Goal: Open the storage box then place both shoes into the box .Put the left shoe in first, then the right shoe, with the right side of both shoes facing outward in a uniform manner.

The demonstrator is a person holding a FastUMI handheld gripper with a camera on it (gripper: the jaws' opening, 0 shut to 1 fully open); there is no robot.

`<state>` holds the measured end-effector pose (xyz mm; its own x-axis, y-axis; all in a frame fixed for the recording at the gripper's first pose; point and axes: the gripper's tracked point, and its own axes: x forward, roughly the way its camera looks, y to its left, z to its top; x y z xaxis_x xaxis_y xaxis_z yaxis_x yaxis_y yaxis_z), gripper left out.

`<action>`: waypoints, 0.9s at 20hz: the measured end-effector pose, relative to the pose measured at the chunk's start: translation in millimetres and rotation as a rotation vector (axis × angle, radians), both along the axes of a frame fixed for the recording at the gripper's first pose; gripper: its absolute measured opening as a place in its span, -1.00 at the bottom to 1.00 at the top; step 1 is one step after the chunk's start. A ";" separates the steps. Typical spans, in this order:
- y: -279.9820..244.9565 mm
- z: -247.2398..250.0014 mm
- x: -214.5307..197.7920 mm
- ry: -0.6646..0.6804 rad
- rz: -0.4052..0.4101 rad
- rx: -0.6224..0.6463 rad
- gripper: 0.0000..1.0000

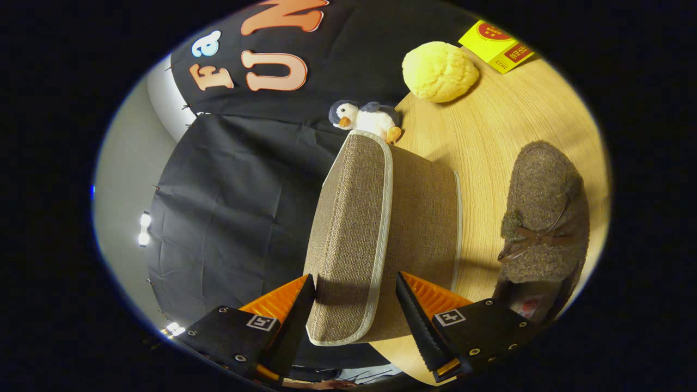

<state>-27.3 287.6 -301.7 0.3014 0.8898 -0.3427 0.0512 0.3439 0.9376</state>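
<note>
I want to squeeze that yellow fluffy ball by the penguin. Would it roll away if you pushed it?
Probably not far. The yellow fluffy ball looks lumpy and sits flattened on the wooden table, so it would likely wobble rather than roll. Its fuzzy surface suggests it is soft and light. The hand-held gripper is far from it, fingers either side of the fabric box.

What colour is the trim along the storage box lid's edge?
Pale grey on the brown woven storage box, seen in the gripper view.
</note>
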 end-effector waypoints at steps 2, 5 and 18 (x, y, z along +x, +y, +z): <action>-1.6 8.3 3.5 0.005 -0.027 0.035 0.66; -10.7 12.8 6.4 0.009 -0.054 0.025 0.29; -29.4 31.1 27.2 0.005 -0.171 -0.004 -0.55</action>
